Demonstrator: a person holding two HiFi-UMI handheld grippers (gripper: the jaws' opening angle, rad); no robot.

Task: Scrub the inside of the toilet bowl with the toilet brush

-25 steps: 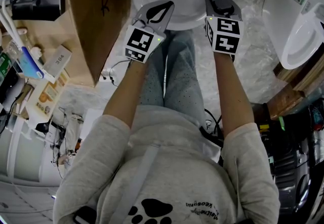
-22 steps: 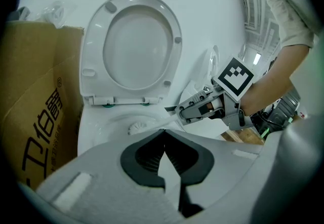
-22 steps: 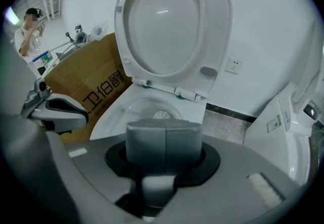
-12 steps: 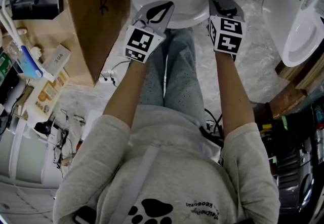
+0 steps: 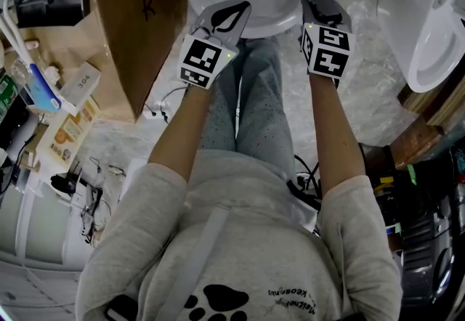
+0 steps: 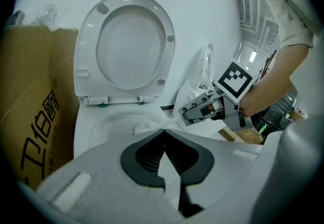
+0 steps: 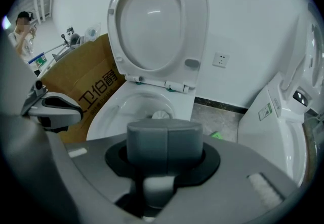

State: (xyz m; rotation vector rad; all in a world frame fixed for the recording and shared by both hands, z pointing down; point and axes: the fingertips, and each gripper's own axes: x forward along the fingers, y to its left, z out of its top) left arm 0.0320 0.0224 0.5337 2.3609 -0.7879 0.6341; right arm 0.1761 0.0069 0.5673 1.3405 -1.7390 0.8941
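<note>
Closest to me is the person in a grey sweatshirt (image 5: 240, 240) with a paw print on it, both bare forearms stretched forward and down over their own legs, a claw in each hand. The left claw (image 6: 164, 133) is pressed together, its dark pads meeting in a thin line with nothing between them, and it is held at the near rim of the bowl (image 7: 132, 100). The right claw (image 7: 164, 148) is beside it, a little apart, pinching the brush (image 6: 137, 127) by its handle. The white handle slants down and away from that claw, and the bristle head sits low inside the bowl, near the bottom of the basin, though I cannot tell if the bristles press on the porcelain. Behind the bowl the seat and lid (image 7: 154, 20) stand raised, leaning back toward the white wall. A tall cardboard box (image 7: 83, 91) with printed characters stands close against the bowl on the left. On the right, across a strip of speckled floor (image 7: 217, 116) where a small green thing (image 7: 216, 136) lies, stands a second toilet (image 7: 281, 116), its lid up too. A socket (image 7: 220, 59) is set low in the wall between the two toilets, and far off on the left another person (image 7: 23, 28) stands
</note>
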